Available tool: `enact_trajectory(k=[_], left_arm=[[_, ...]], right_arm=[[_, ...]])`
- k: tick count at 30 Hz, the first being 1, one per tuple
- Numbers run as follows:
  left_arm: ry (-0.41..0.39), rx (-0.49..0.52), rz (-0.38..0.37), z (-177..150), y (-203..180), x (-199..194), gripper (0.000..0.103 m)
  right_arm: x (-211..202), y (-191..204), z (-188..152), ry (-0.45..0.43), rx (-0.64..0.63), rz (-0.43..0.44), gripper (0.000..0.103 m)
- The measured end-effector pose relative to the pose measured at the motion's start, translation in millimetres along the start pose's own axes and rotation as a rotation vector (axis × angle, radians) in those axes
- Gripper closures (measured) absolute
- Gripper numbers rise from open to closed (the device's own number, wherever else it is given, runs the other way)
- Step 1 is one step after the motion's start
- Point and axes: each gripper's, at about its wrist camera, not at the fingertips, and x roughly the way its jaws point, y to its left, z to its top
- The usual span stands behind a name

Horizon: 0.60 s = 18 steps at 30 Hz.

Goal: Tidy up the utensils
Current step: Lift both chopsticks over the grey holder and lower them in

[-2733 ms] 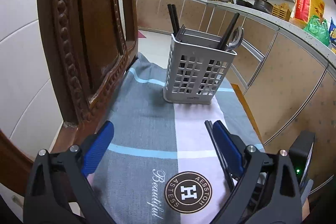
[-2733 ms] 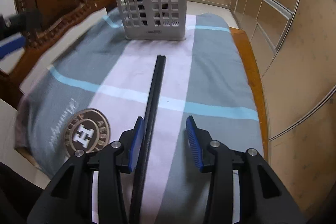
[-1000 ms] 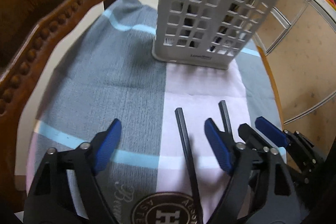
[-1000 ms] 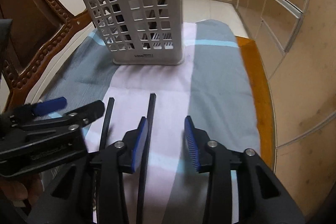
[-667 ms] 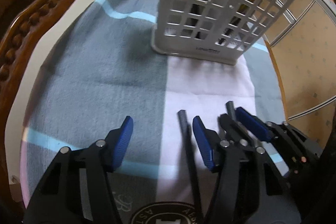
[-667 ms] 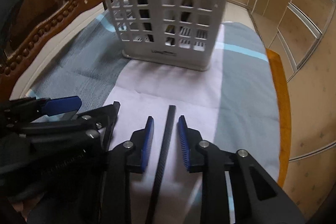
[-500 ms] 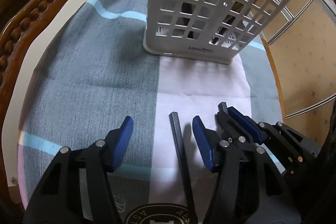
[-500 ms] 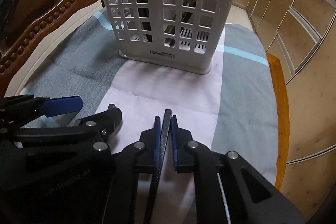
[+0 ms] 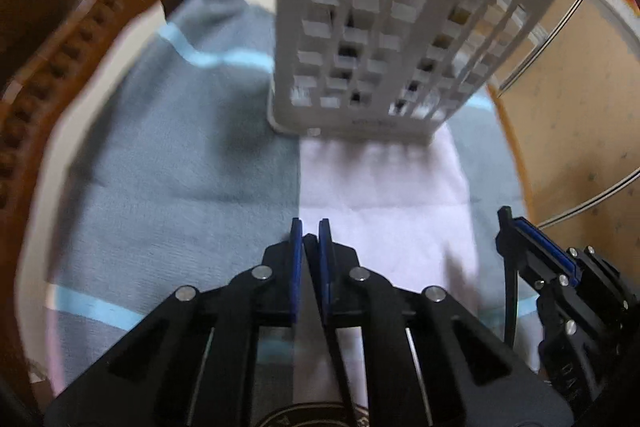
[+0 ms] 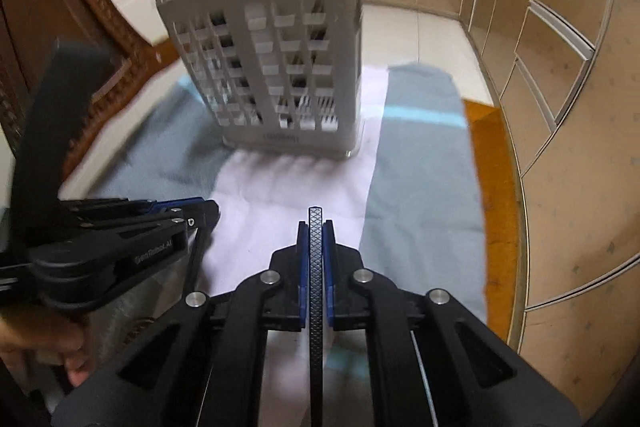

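The jaws of the right gripper [image 10: 316, 231] pinch a black chopstick [image 10: 315, 267] pointing straight up the frame at the basket [image 10: 268, 67], and the left gripper [image 9: 309, 235] pinches its own chopstick [image 9: 310, 247].

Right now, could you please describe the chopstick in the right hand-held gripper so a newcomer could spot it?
Find the white slotted utensil caddy on the grey cloth. In front of it, the right hand-held gripper clamps a black chopstick. Unlike the left one's, its crosshatched surface faces this camera.

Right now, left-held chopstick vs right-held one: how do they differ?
The right chopstick pokes past the right gripper's tips, its cross-hatched face sharp; the left chopstick ends about level with the left gripper's tips and is blurred. Shared: both black, each clamped between shut blue fingers, aimed at the basket.
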Motion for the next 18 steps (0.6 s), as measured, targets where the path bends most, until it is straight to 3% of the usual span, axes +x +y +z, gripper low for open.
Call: enact_trajectory(k=[7, 10, 14, 18], left_arm=[[-0.206, 0.010, -0.082, 3.2, 8.0, -100.3, 0.095], [-0.323, 0.035, -0.110, -10.3, 12.0, -147.1, 0.095], [-0.446, 0.091, -0.093, -27.6, 5.4, -194.9, 0.095], [-0.512, 0.107, -0.043, -31.9, 4.1, -232.8, 0.096]], right_arm=[[-66.6, -0.8, 4.7, -0.145, 0.048, 0.065, 0.096], [-99.2, 3.0, 2.5, -0.216, 0.060, 0.088, 0.096], [-137.4, 8.1, -3.7, -0.291, 0.071, 0.112, 0.096], [-164.5, 15.9, -9.3, -0.369, 0.077, 0.110, 0.096]])
